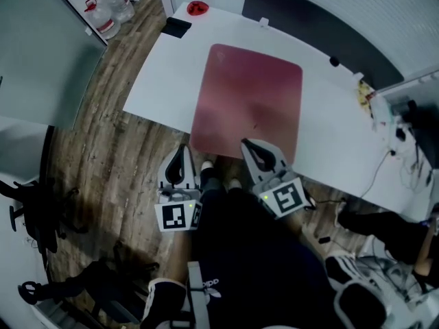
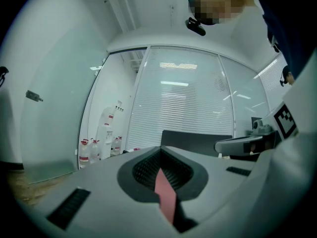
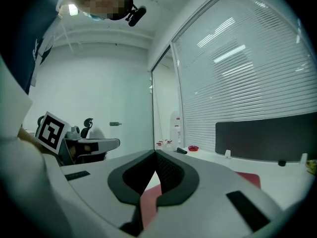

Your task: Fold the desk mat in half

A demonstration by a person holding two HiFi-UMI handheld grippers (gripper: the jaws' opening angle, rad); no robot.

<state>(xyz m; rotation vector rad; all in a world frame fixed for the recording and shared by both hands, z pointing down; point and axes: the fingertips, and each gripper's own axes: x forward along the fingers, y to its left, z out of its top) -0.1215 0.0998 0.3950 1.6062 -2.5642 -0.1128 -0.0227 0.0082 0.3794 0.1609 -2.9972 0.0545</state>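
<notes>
A pink-red desk mat (image 1: pixel 250 94) lies flat on the white table (image 1: pixel 158 88). Its near edge sits at the table's front edge. My left gripper (image 1: pixel 182 149) is at the mat's near left corner, and my right gripper (image 1: pixel 245 144) is further right on the near edge. In the left gripper view the left gripper (image 2: pixel 159 152) has its jaws together with a sliver of the mat (image 2: pixel 166 197) pinched between them. In the right gripper view the right gripper (image 3: pixel 155 155) is likewise shut on a strip of the mat (image 3: pixel 148 205).
A small red object (image 1: pixel 197 7) and a black item (image 1: pixel 177 26) sit at the table's far left corner. A dark panel (image 1: pixel 322 19) runs along the back. Cables and equipment (image 1: pixel 401 118) crowd the right end. Water bottles (image 1: pixel 103 16) stand on the wooden floor.
</notes>
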